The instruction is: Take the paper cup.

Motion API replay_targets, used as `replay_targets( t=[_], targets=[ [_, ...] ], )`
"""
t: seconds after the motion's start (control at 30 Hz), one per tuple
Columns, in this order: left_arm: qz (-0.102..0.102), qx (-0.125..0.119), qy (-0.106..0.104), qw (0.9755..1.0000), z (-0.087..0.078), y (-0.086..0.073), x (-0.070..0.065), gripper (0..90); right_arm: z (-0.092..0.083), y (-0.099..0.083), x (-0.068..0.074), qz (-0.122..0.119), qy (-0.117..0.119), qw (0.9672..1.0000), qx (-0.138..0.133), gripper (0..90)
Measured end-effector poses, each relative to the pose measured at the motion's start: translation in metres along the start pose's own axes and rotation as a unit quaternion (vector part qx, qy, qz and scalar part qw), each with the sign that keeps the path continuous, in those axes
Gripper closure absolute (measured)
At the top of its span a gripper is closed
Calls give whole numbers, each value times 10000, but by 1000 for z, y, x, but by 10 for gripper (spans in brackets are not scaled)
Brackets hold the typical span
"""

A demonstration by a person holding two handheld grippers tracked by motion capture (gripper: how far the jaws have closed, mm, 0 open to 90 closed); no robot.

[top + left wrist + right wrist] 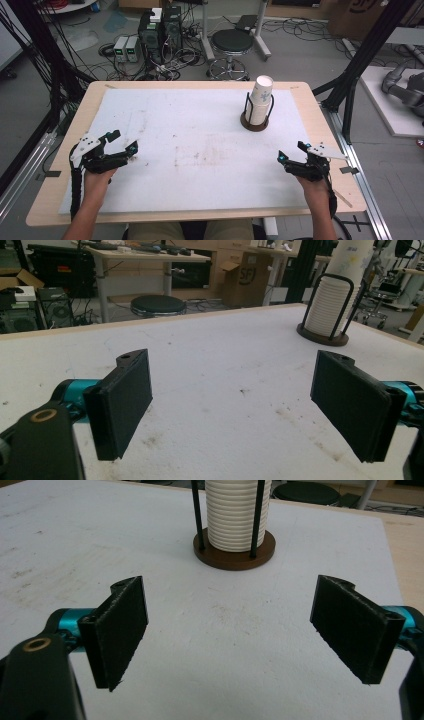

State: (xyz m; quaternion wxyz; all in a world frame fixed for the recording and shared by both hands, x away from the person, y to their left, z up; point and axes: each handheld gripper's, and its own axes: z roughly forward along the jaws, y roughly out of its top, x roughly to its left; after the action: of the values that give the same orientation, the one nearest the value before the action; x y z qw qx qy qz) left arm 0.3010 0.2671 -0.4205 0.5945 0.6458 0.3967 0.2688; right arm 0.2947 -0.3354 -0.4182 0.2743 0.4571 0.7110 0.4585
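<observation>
1. Landmark: cup stack (260, 100), white ribbed paper cups, upright in a black wire holder (248, 102) on a round brown base (254, 124).
2. The stack sits on the white mat (190, 145) covering the wooden counter (320, 120), toward the far right part of it.
3. Left gripper (122, 142) is well apart from the stack, near-left of it, held in the person's left hand (97, 172) over the mat's left edge.
4. Its fingers (122, 400) are released, spread wide, nothing between them; in the left gripper view the stack (340, 295) is far ahead on the right.
5. Right gripper (291, 151) is nearer the stack, on its near-right side, held in the right hand (312, 182) over the mat's right edge.
6. Its fingers (117, 630) are also released, wide gap, bare mat below; in the right gripper view the stack (232, 512) stands straight ahead, apart from the fingers.
7. Neither gripper touches the stack or holder.
8. Mat has brownish smudges (200, 155) on the near-left side of the stack.
9. Beyond the stack, off the counter: a black stool (231, 42) and computer boxes (160, 30) with cables on the floor.
</observation>
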Motion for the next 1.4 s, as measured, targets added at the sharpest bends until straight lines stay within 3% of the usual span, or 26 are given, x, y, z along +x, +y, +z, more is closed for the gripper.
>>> replay_targets(
  t=[0.43,0.53,0.83,1.07,1.2,1.4],
  targets=[
    [-110,-20,66,9999,0,-1,2,166,4,2,-5,32,164,9998,66,155],
    [-181,-44,55,9998,-3,-2,0,166,4,8,0,78,208,9997,58,155],
    [-143,65,-26,9999,-1,-3,-1,165,16,36,5,50,365,9993,-65,155],
    [-273,44,-146,9995,2,-2,-2,151,24,65,9,-79,499,9986,-139,156],
    [-272,66,-203,9994,2,-2,-3,151,32,93,13,-279,525,9981,-143,155],
    [-279,116,-241,9993,3,-4,-4,154,42,118,14,-438,557,9975,-1,154]
  ],
)
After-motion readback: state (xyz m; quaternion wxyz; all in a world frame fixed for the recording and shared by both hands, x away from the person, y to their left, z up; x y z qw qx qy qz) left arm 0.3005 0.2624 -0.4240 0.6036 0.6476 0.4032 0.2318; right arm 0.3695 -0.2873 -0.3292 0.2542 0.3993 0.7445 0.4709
